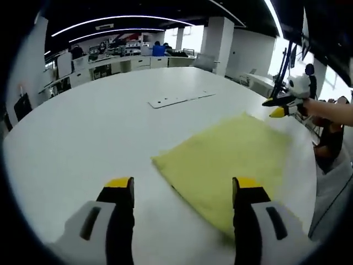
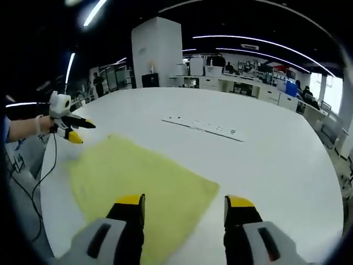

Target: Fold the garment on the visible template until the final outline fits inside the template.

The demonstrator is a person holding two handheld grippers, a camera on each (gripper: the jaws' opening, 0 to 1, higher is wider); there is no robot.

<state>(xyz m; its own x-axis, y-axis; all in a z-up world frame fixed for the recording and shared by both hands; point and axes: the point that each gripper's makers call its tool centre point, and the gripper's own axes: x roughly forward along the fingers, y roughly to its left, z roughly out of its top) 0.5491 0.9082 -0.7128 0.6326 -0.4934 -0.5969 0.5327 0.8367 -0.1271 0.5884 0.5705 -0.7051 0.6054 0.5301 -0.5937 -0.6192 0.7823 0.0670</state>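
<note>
A yellow garment (image 1: 231, 157) lies flat as a rough rectangle on the white table (image 1: 83, 138). My left gripper (image 1: 183, 185) hovers open over its near corner, nothing between the jaws. At the cloth's far edge a hand holds my right gripper (image 1: 280, 107), its yellow tips slightly apart. In the right gripper view the garment (image 2: 132, 174) spreads out to the left. My right gripper (image 2: 185, 201) stands open above its near edge, gripping nothing. My left gripper (image 2: 74, 131) hangs over the far left corner, held by a hand.
A flat white strip (image 1: 179, 100) with small holes lies beyond the cloth toward the table's middle, also seen as the strip (image 2: 204, 127). A cable (image 2: 47, 165) hangs off the table's left edge. Desks, pillars and seated people stand far behind.
</note>
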